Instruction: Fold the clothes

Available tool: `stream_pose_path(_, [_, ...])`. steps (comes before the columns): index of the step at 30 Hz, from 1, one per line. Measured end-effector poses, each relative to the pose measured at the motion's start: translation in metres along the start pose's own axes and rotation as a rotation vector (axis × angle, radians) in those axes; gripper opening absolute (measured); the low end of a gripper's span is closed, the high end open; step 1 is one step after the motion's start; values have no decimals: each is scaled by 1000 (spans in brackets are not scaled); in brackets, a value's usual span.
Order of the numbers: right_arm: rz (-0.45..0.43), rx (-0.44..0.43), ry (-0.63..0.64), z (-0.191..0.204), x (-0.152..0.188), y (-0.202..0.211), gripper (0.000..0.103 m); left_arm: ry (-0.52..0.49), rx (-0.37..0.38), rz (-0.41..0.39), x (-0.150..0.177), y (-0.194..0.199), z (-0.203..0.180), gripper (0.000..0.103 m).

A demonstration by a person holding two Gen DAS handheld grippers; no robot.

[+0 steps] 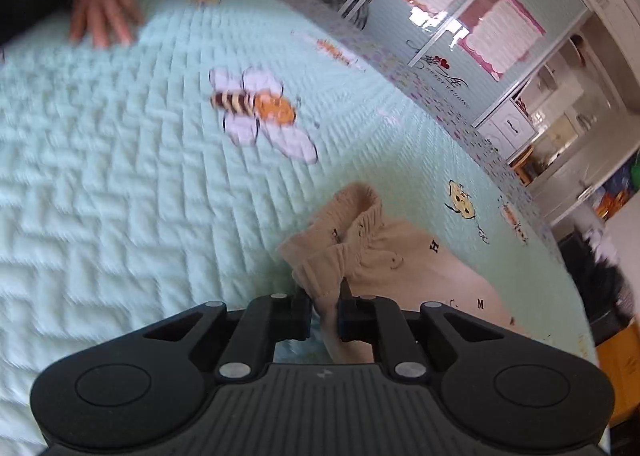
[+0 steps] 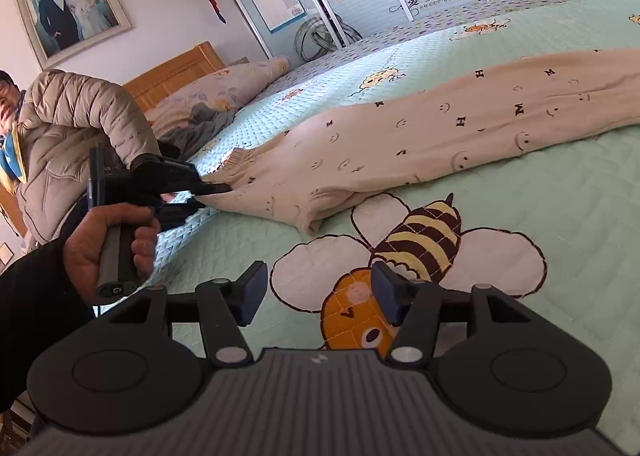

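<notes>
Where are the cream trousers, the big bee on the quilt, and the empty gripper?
cream trousers [image 2: 400,136], right wrist view, mid-leg.
big bee [image 2: 420,240], right wrist view, striped body.
right gripper [image 2: 316,296], right wrist view, between its fingertips.

Motion blurs the quilt [image 1: 120,160] and bare hand [image 1: 102,14].

You see a cream garment [image 2: 420,128] with little black letters and smiley faces on the mint-green quilt [image 2: 560,216]. Beside the garment, the quilt's bee [image 2: 416,252] has yellow and brown stripes, white wings and an orange face.
</notes>
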State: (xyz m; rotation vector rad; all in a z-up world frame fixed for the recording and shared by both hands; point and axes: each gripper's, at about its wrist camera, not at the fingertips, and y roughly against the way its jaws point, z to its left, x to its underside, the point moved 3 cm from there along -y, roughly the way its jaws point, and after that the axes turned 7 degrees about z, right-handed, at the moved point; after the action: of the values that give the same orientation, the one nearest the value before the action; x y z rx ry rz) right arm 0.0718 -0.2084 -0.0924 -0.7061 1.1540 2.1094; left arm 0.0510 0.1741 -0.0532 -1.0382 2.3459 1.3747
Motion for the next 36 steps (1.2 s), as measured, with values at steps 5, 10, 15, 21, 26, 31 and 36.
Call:
stream_pose_path(5, [-15,-23,-12,-7,1,5,61,78,36,51,-3,6,20,24])
stream_pose_path(10, [-26,-37,-24,-10,0,8,61,44,-62,-79,-21,28,13,64])
stream_pose_path(15, [-36,-42,-55,-15,0,10,63,-87,60,-163,-29,47,-24,59])
stream_pose_path(21, [-32,-40,-57,-15,-1,9,65,-323,15,23,-26,-43,-65,52])
stream_pose_path(26, [-66,-12,-44,-19,-10,29,65,-183,66,47,-51,-62,-30,12])
stream_pose_path(31, [-208,79,-49,-52,-57,64,69,-182,89,-82,-55,-33,-47,48])
stream_pose_path(36, [-210,210,-23,-89,-102,58,70,-510,195,-23,-1,-29,-152,59])
